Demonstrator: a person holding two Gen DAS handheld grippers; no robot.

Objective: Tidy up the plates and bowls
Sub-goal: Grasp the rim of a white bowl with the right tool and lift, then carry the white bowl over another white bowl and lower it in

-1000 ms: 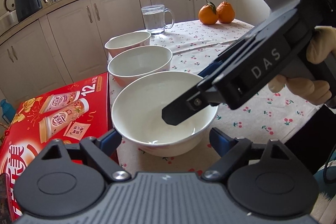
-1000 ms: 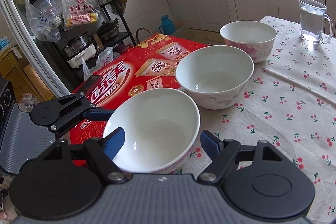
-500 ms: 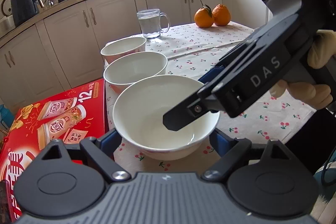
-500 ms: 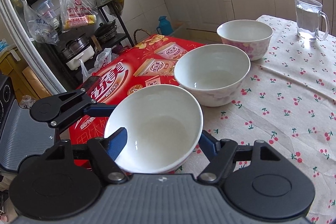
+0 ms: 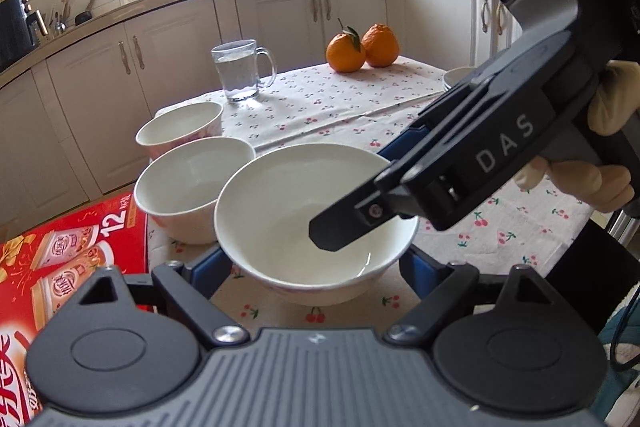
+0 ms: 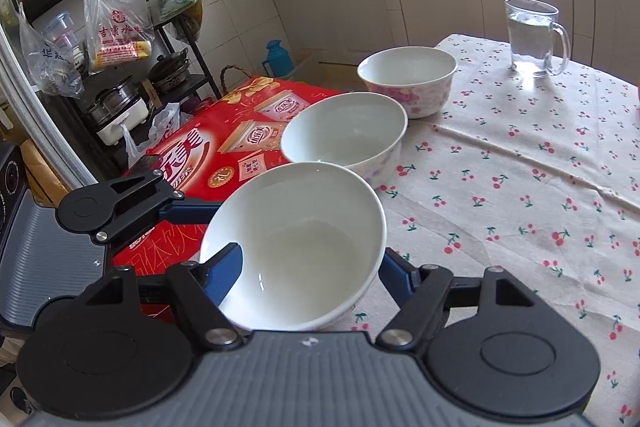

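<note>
Right now the left gripper [image 5: 312,267] has its two blue pads [image 5: 210,267] set against opposite sides of the near bowl [image 5: 296,211], low on its outer wall, so the claw is pinching the bowl, not spread free. The right gripper [image 6: 308,267] grips the same bowl from the other side. In its own view its pads bracket the bowl's wall, with the rim tipped a little toward the camera. From the left wrist view, one black finger of the right gripper reaches over the white inside of the bowl, while a gloved hand [image 5: 580,179] wraps the handle off to the right.

The near bowl sits between both pairs of jaws, raised off the cherry-print tablecloth [image 5: 340,103]; its base clears the cloth. Just ahead of the left claw and slightly left stands the middle bowl [image 5: 192,187], its rim partly hidden behind the near bowl's edge. Beyond that is the far bowl [image 5: 180,125], with pink flowers on its outside. Further ahead stands a glass mug [image 5: 240,71] of water, and two oranges [image 5: 362,49] rest at the table's far edge. To the left of the left claw lies a red carton [image 5: 72,259].
</note>
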